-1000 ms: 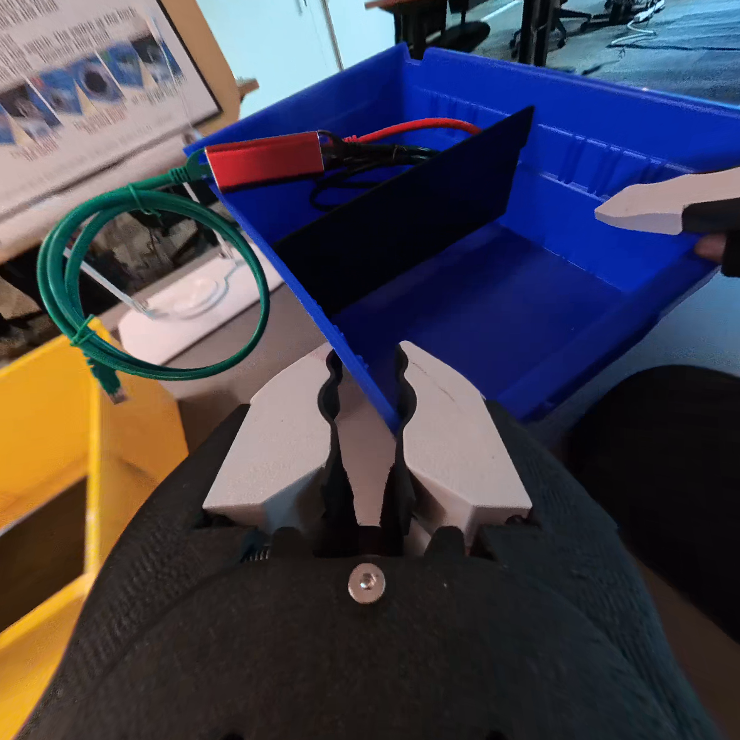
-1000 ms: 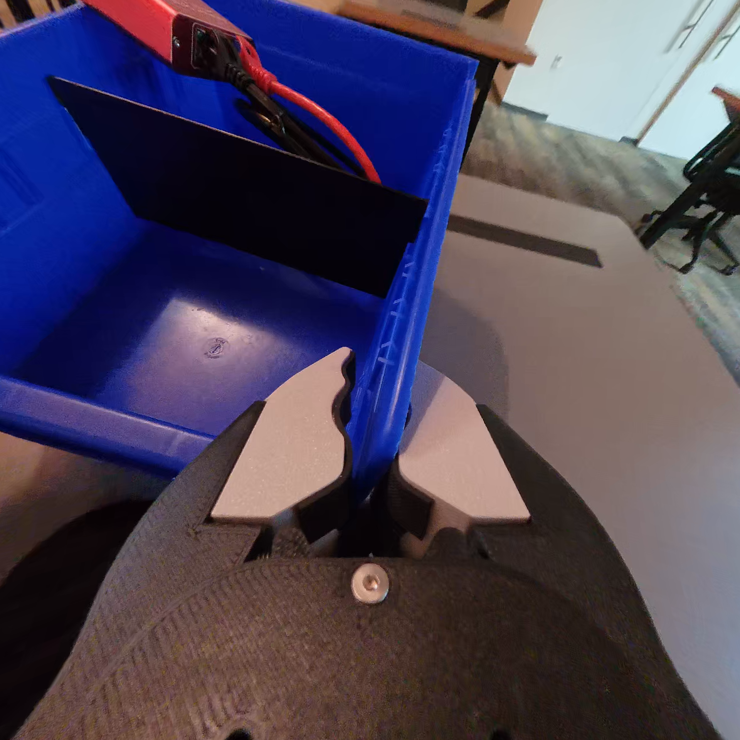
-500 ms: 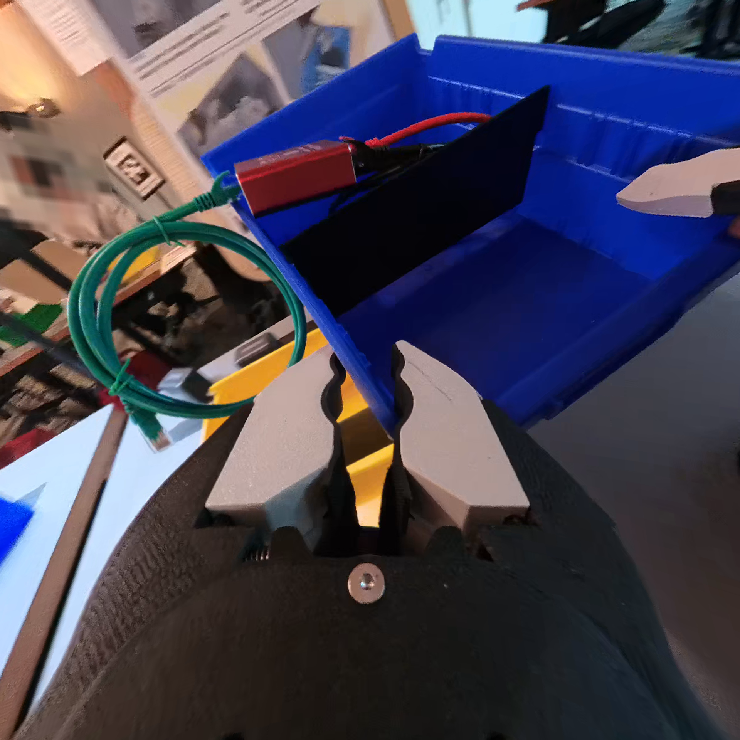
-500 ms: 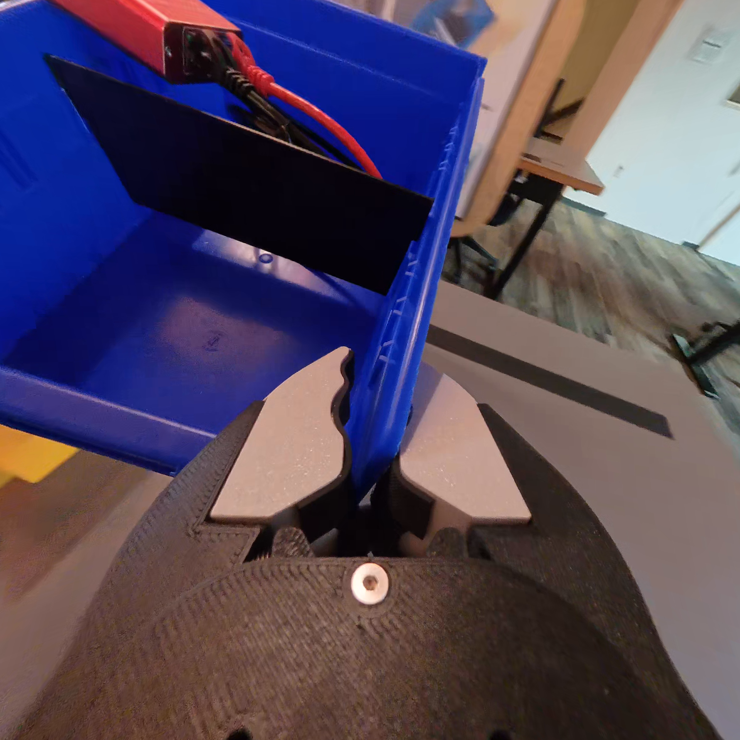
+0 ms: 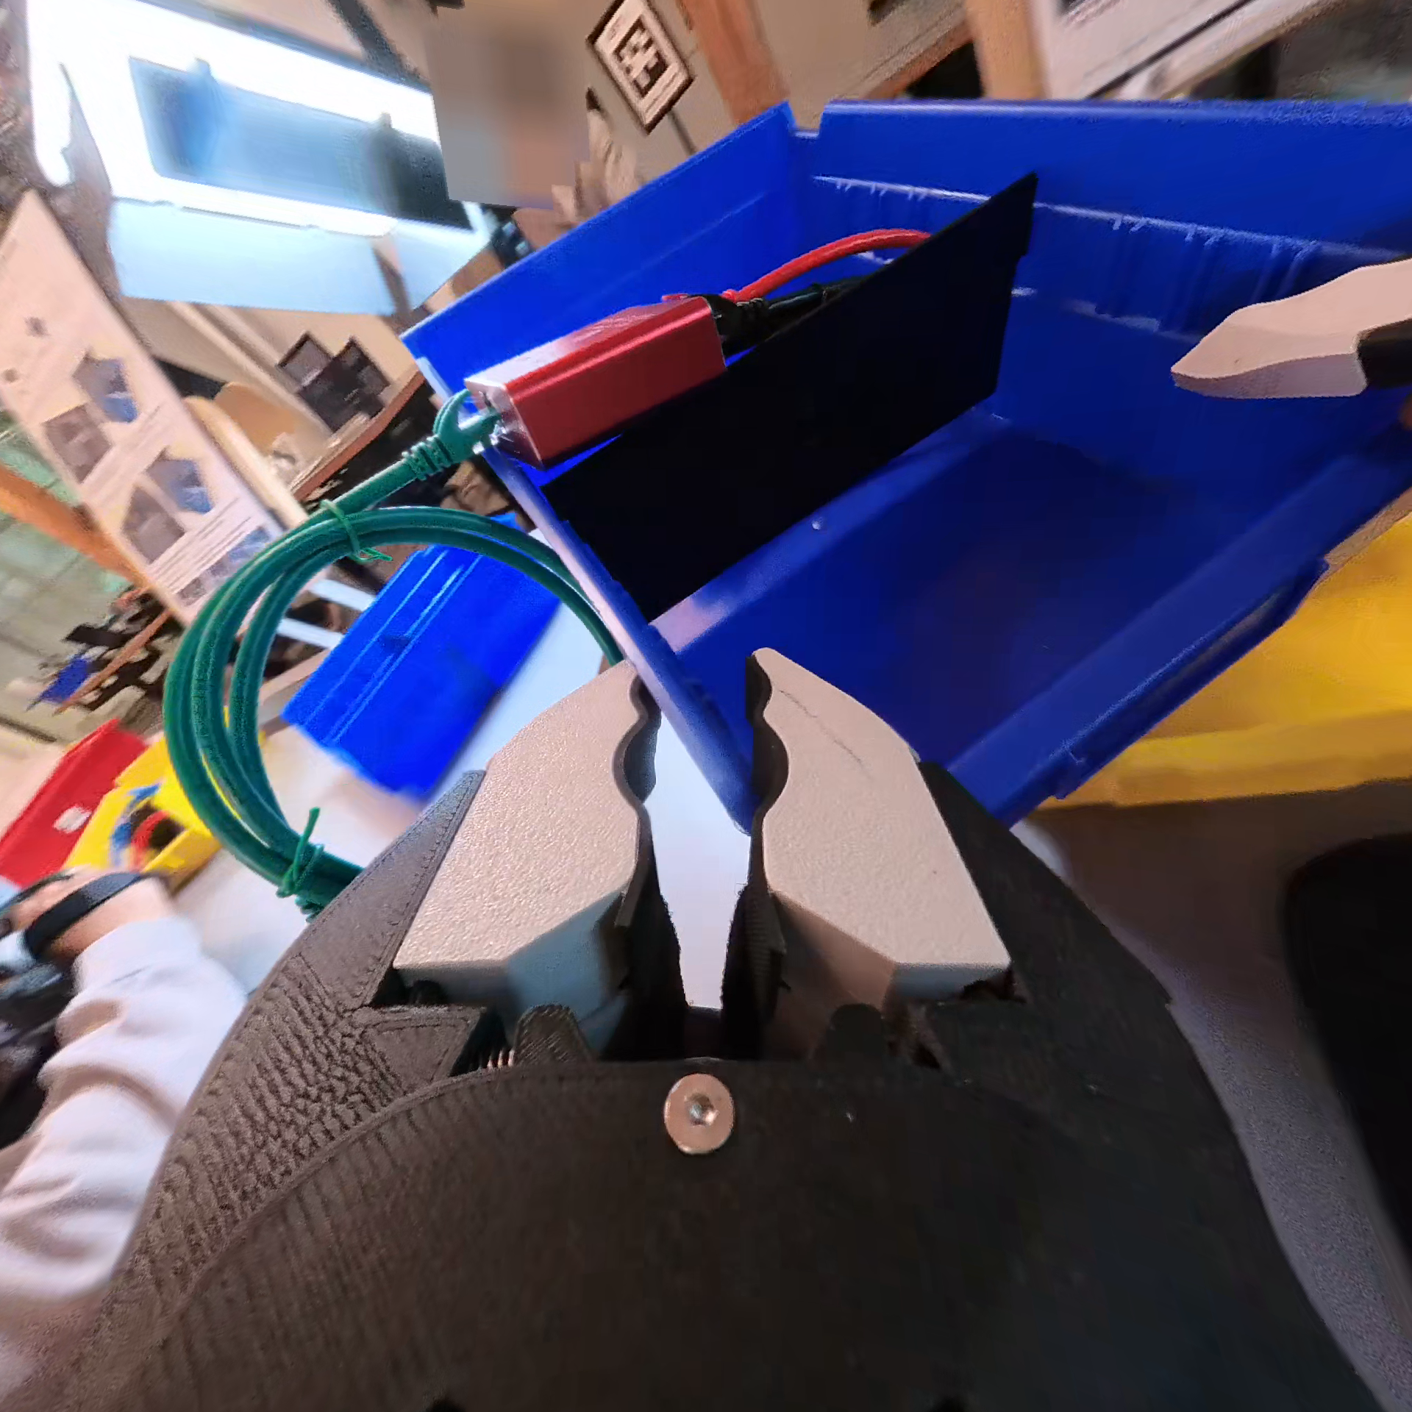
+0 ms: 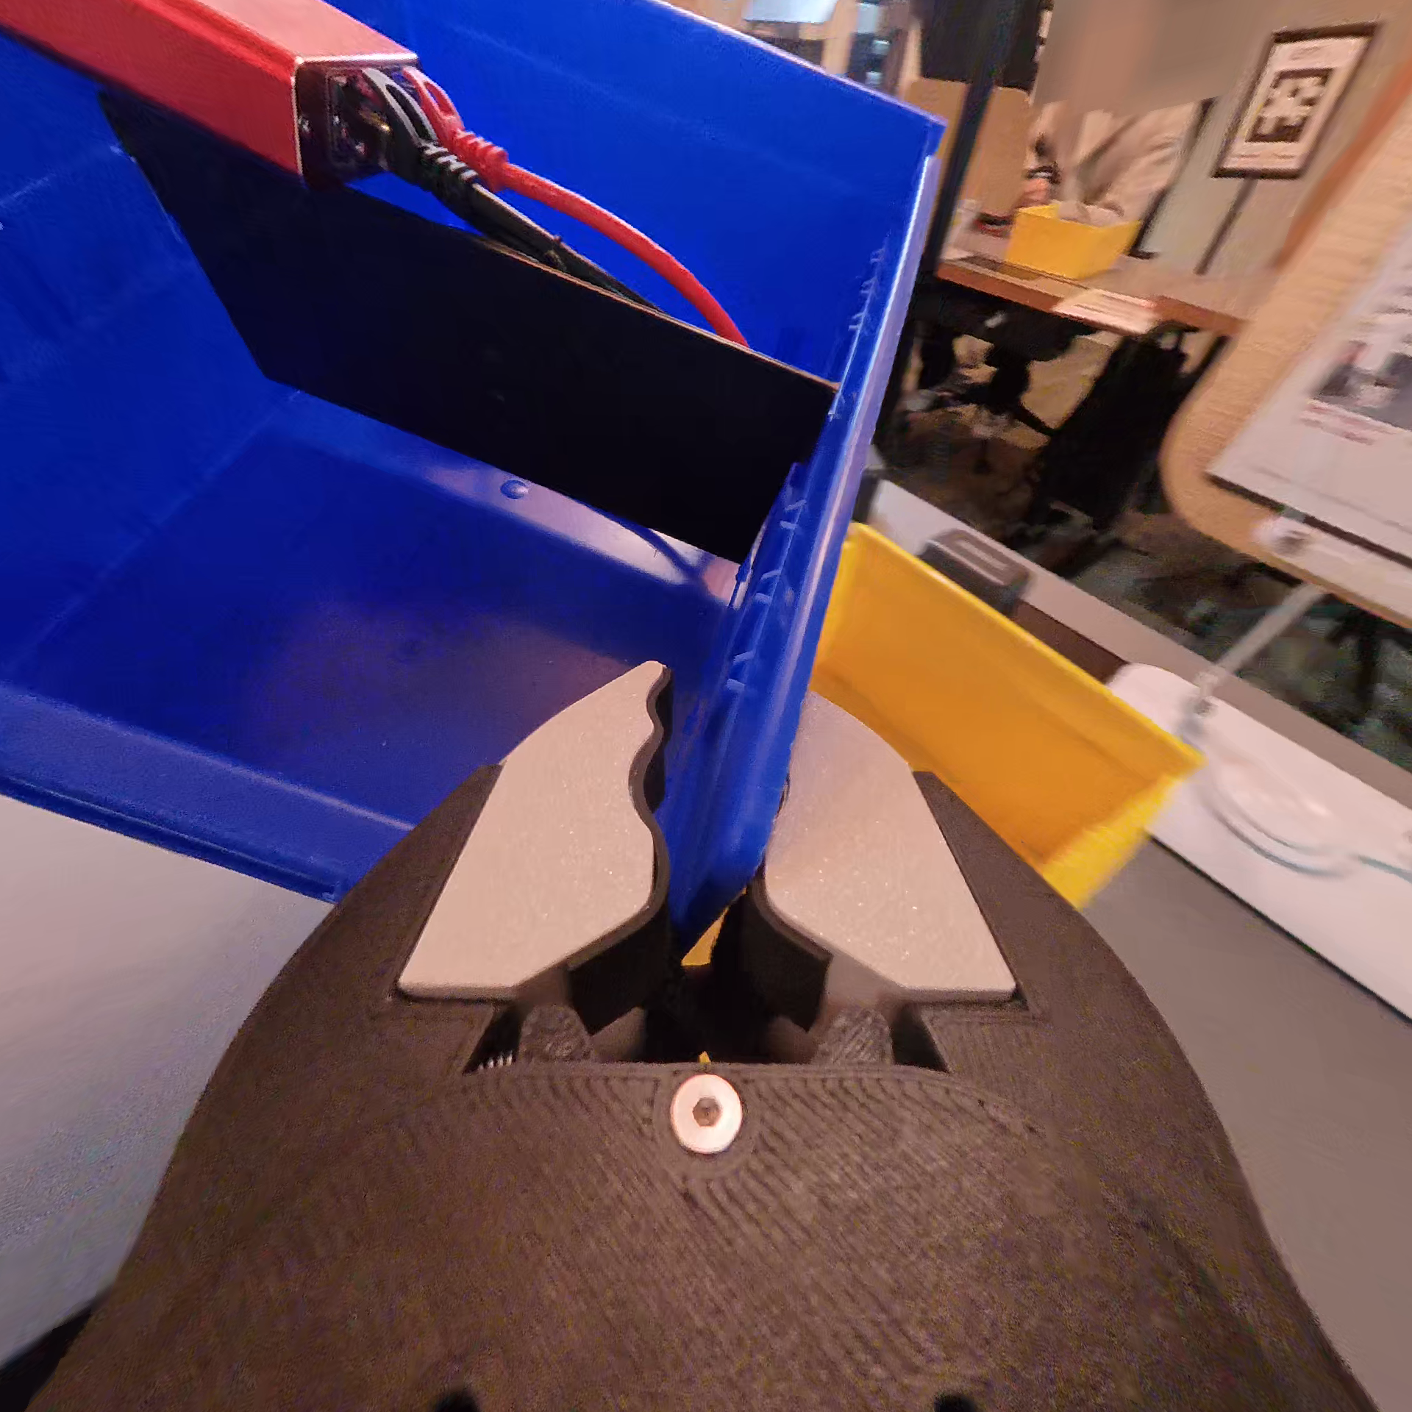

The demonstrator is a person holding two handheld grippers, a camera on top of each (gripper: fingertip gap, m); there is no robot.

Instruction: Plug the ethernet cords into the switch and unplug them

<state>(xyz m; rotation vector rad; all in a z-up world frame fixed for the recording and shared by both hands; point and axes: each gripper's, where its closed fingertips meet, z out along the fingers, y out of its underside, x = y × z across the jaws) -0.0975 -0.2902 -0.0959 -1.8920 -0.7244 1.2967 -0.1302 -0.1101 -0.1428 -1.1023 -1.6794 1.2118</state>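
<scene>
Flanking blue bin point(image 6: 306, 649), yellow bin point(image 6: 993, 688)

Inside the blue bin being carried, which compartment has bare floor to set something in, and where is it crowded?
The blue bin has bare floor in front of the black divider, bordered by the walls that the left gripper and right gripper clamp. Behind the divider it is crowded: the red switch rests on the rim with red and black cables, and the green cord hangs outside.

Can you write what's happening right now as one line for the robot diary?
left gripper: shut on blue bin | right gripper: shut on blue bin | red switch: on rim | green cord: plugged, dangling outside
</scene>
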